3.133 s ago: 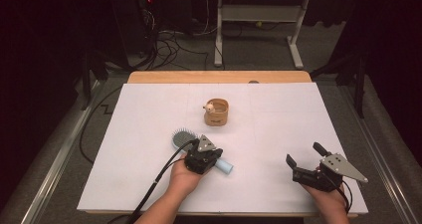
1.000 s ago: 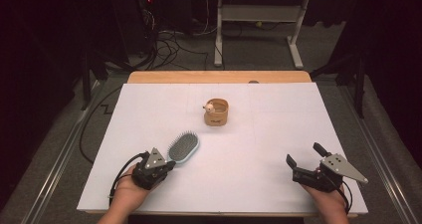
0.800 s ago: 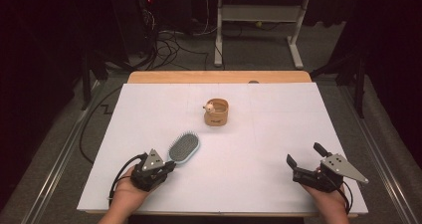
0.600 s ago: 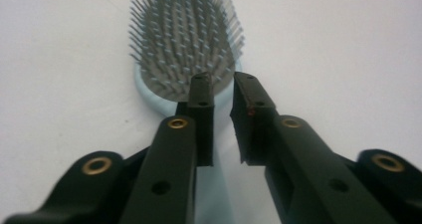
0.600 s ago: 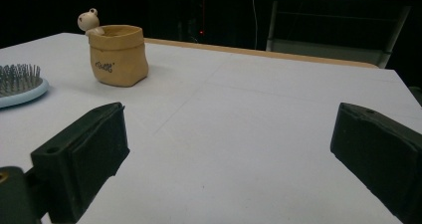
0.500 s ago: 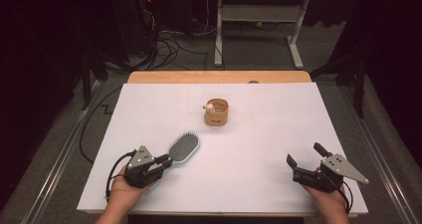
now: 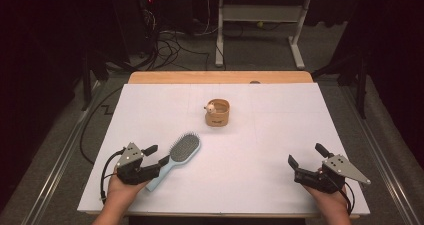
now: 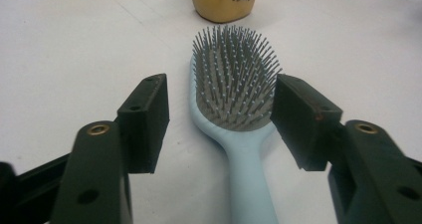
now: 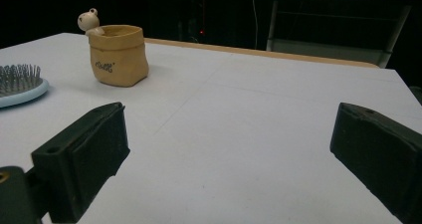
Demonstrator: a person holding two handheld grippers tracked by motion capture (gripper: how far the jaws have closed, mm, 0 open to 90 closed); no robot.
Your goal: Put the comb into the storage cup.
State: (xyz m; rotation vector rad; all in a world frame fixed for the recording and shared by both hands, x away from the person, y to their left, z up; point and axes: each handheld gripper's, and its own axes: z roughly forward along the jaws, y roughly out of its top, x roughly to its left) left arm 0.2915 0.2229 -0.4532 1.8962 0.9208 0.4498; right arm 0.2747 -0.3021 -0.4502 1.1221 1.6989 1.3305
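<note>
White table [image 7: 260,135] with a wooden far edge, set in a dark room; cables and a desk frame lie on the floor beyond. Nearest, the left gripper [image 7: 156,155] sits low over the table, its jaws having just been opening; they now stand apart on either side of the brush [image 7: 177,157] without pressing on it. In the left gripper view the pale blue handle runs between the jaws and is cut off at the bottom edge, bristles up, head pointing away from the gripper. The right gripper [image 7: 305,155] rests well apart to the right, jaws wide with nothing between them. Beyond the brush head stands a tan pot [image 7: 217,113] with a small figure at its rim. The right gripper view shows the pot's lettering, too small to read; the left gripper view crops the pot at the top, leaving a partial word; the high view shows no legible writing.
</note>
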